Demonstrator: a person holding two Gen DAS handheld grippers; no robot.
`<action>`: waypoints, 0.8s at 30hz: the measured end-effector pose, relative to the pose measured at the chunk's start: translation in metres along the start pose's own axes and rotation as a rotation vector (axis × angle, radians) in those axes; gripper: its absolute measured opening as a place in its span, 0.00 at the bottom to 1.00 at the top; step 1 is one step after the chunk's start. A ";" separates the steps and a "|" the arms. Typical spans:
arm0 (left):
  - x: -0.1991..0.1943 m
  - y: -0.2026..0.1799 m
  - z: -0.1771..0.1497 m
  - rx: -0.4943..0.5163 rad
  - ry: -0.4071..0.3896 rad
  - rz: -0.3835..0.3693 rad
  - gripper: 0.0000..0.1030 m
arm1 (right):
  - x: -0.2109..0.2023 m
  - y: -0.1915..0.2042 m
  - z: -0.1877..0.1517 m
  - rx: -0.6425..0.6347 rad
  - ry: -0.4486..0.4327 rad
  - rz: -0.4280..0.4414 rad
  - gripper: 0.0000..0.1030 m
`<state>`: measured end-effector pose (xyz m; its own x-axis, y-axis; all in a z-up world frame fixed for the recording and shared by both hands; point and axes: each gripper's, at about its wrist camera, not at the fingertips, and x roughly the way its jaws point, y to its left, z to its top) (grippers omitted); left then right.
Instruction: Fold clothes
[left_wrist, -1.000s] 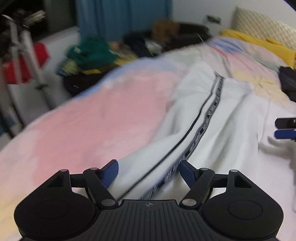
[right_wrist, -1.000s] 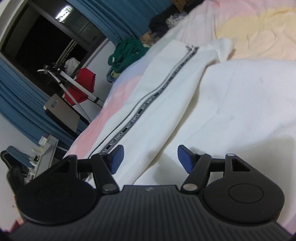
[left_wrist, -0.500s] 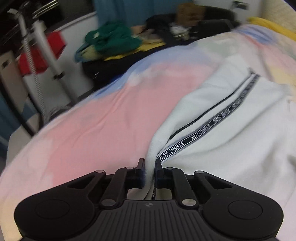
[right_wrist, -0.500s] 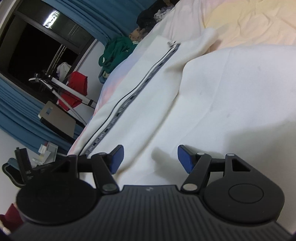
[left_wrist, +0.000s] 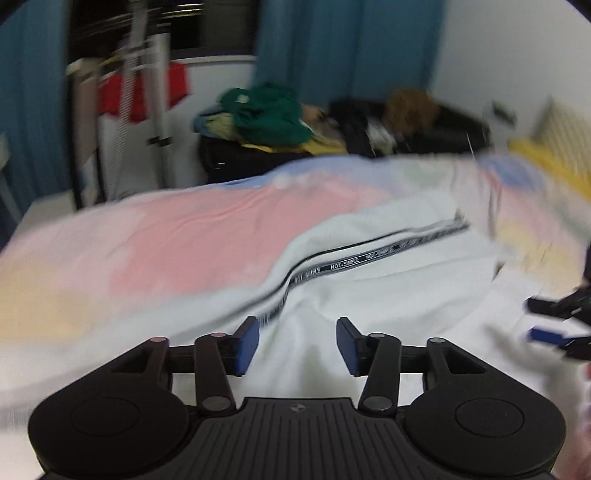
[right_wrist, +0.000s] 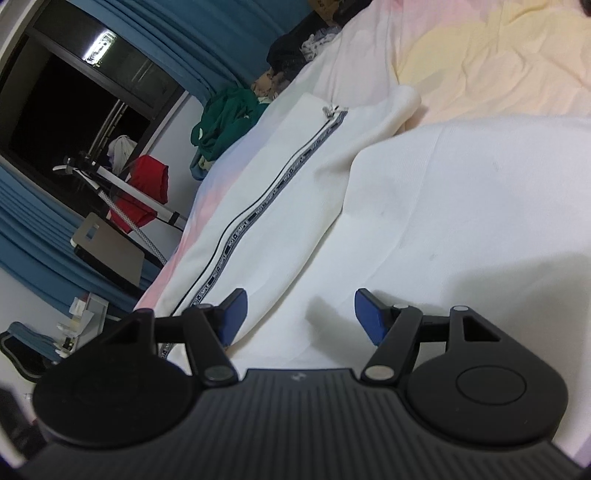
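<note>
Left wrist: white garment (left_wrist: 388, 280) outspread

Pastel bedsheet (left_wrist: 192, 236) fills the near ground, pink in the middle, yellow at the near left, blue along the far edge; from the right wrist view its yellow patch (right_wrist: 491, 62) lies wrinkled at far right. Beyond the bed, a green garment (left_wrist: 271, 114) tops a heap on a dark case (left_wrist: 236, 158), with black clothes (left_wrist: 373, 125) and something brown (left_wrist: 410, 107) to its right. Far left, a red garment (right_wrist: 144, 192) hangs on a metal rack (left_wrist: 147, 96). Blue curtains (left_wrist: 351, 48) cover the far wall, and a yellow blanket (left_wrist: 546, 162) sits at far right, blurred.
</note>
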<state>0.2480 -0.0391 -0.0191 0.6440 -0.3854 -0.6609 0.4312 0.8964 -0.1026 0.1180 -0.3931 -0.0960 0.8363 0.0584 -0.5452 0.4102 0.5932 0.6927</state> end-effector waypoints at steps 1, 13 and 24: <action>-0.019 0.000 -0.012 -0.038 -0.013 -0.004 0.54 | -0.003 0.000 0.001 -0.001 -0.005 0.000 0.66; -0.120 -0.009 -0.146 -0.214 -0.030 -0.034 0.65 | -0.084 -0.072 0.040 0.258 -0.059 -0.040 0.66; -0.112 0.004 -0.141 -0.281 -0.045 -0.113 0.67 | -0.112 -0.178 0.040 0.611 -0.174 -0.203 0.64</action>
<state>0.0881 0.0389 -0.0505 0.6320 -0.4895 -0.6008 0.3136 0.8705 -0.3793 -0.0344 -0.5376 -0.1396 0.7460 -0.1678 -0.6445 0.6555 0.0145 0.7550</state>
